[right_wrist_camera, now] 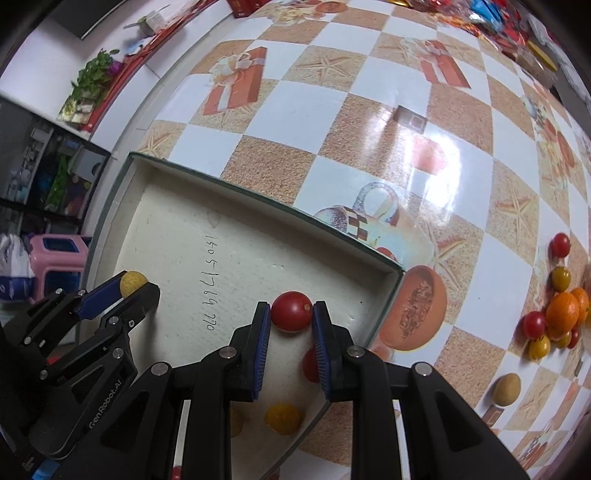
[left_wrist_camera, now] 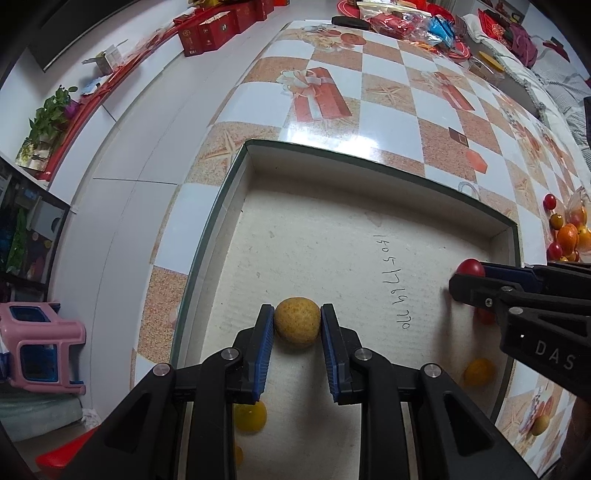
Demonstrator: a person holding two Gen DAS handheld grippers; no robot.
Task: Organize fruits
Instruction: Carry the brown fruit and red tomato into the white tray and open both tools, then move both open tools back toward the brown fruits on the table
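Observation:
My left gripper is shut on a speckled tan round fruit above the floor of a shallow white box. My right gripper is shut on a red cherry tomato over the same box near its right wall. Each gripper shows in the other view: the right one with the tomato, the left one with the tan fruit. Small yellow fruits and another red tomato lie in the box.
A pile of oranges, red and yellow tomatoes and a tan fruit lie on the checkered tablecloth to the right. Packets and red boxes crowd the far table end. A pink stool stands on the floor at left.

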